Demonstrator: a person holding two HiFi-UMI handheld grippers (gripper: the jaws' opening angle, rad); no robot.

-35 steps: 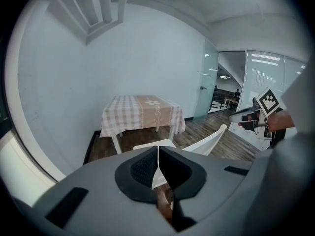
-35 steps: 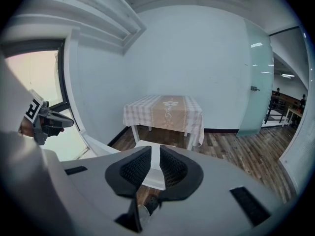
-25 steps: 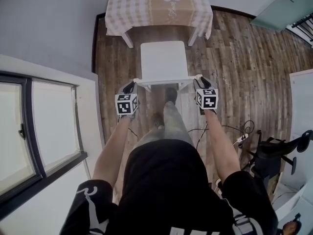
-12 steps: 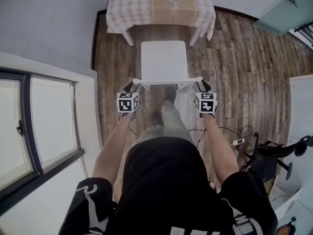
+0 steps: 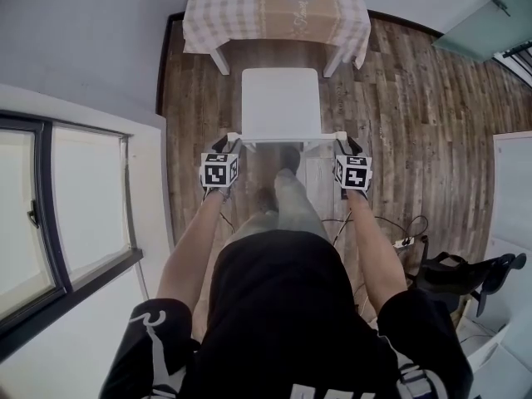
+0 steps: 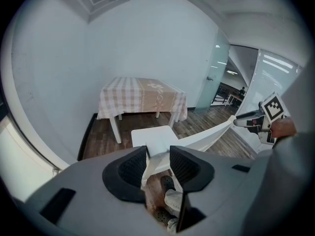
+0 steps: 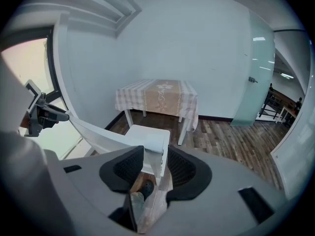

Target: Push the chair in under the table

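White chair [image 5: 280, 102] stands on the floor just before the table [image 5: 277, 7], seat not under it.
Head view: I stand behind its back. Left gripper view: my left gripper [image 6: 158, 154] is spread around one back corner. Right gripper view: my right gripper [image 7: 155, 156] is opening, the other corner between its jaws.

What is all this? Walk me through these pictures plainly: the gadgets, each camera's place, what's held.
No robot here: a person holds a two-jaw gripper in each hand. The head view looks down from the person's head; the other two cameras ride on the grippers, looking along their jaws. The left gripper and right gripper each have a top backrest corner of the white chair between wide-apart jaws; the right's are opening. Ahead, on the wood floor, stands a table with a checked cloth.
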